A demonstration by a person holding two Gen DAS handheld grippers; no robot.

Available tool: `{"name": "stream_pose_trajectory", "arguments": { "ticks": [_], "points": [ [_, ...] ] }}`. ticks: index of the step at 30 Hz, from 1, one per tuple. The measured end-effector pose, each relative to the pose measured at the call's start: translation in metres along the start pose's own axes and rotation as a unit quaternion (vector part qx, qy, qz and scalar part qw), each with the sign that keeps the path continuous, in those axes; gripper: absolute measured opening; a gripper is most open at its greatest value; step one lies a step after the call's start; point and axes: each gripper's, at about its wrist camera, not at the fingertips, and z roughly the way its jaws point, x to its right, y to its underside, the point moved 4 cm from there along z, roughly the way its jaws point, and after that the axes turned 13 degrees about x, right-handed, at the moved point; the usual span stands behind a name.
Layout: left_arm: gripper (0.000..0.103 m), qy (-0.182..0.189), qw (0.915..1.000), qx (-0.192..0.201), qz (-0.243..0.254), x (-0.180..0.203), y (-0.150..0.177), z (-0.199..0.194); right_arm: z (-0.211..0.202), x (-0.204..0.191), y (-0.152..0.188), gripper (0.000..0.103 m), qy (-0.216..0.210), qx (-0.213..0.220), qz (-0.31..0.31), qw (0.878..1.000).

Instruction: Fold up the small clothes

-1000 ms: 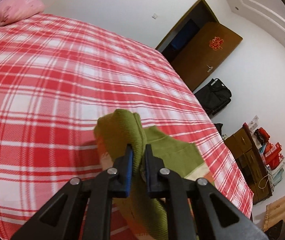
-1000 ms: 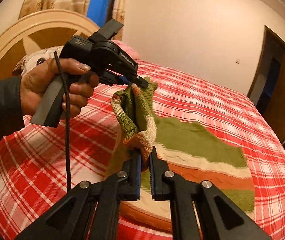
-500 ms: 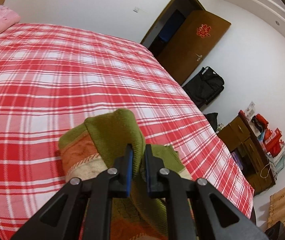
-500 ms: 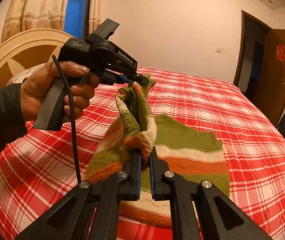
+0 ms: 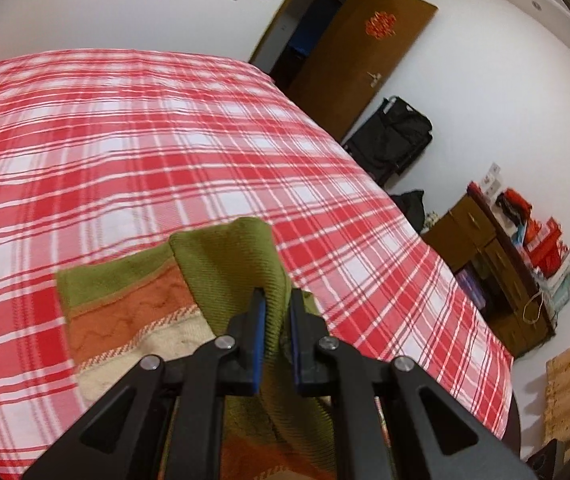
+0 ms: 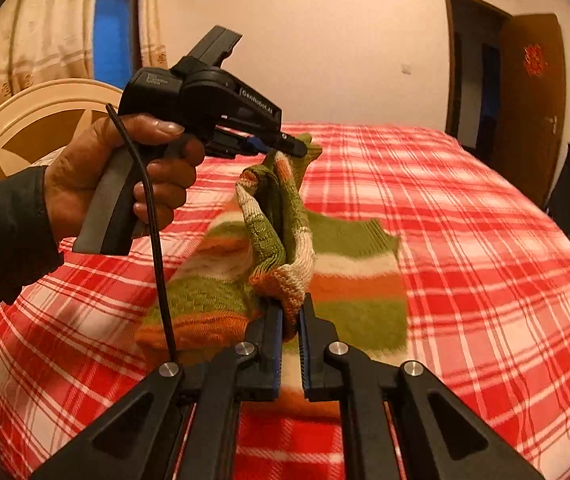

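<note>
A small knitted sweater (image 6: 349, 280) in green, orange and cream stripes lies partly on the red plaid bed (image 6: 465, 248). My right gripper (image 6: 291, 312) is shut on a bunched edge of it, low in the right wrist view. My left gripper (image 6: 299, 148), held by a person's hand (image 6: 125, 176), is shut on another green edge and holds it up above the bed. In the left wrist view the left gripper (image 5: 273, 304) pinches a green fold of the sweater (image 5: 225, 264), and the striped body (image 5: 125, 316) spreads to the left below it.
The bed's right edge drops to the floor near a black bag (image 5: 397, 140) and a brown cabinet (image 5: 493, 264) with red items. A brown door (image 5: 365, 52) stands open behind. A cream headboard (image 6: 37, 120) and curtains (image 6: 37, 28) are at the left.
Both grippers have carried the held sweater edge sideways across the bed, folding it over. More of the striped body now shows left of the left gripper. Both stay shut.
</note>
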Motion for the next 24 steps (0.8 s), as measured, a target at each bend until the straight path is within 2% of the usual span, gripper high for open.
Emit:
{"name": "stream_pose_trajectory", "arguments": {
  "ticks": [7, 17, 21, 22, 24],
  "points": [
    [0.011, 0.011, 0.9994, -0.025, 0.022, 0.03, 0.018, 0.035, -0.003, 0.032, 0.018, 0.006, 0.016, -0.026, 0.038, 0.999],
    [0.011, -0.01, 0.9961, -0.047, 0.074, 0.053, 0.046, 0.075, 0.009, 0.06, 0.046, 0.006, 0.025, -0.078, 0.094, 0.992],
    [0.014, -0.006, 0.9956, -0.042, 0.083, 0.062, 0.047, 0.074, 0.012, 0.066, 0.051, 0.006, 0.022, -0.087, 0.11, 0.99],
    [0.015, 0.005, 0.9954, -0.034, 0.09, 0.067, 0.046, 0.066, 0.012, 0.067, 0.052, 0.006, 0.022, -0.089, 0.112, 0.99],
    [0.022, 0.008, 0.9929, -0.015, 0.117, 0.075, 0.043, 0.048, 0.014, 0.07, 0.056, 0.006, 0.019, -0.097, 0.117, 0.988]
  ]
}}
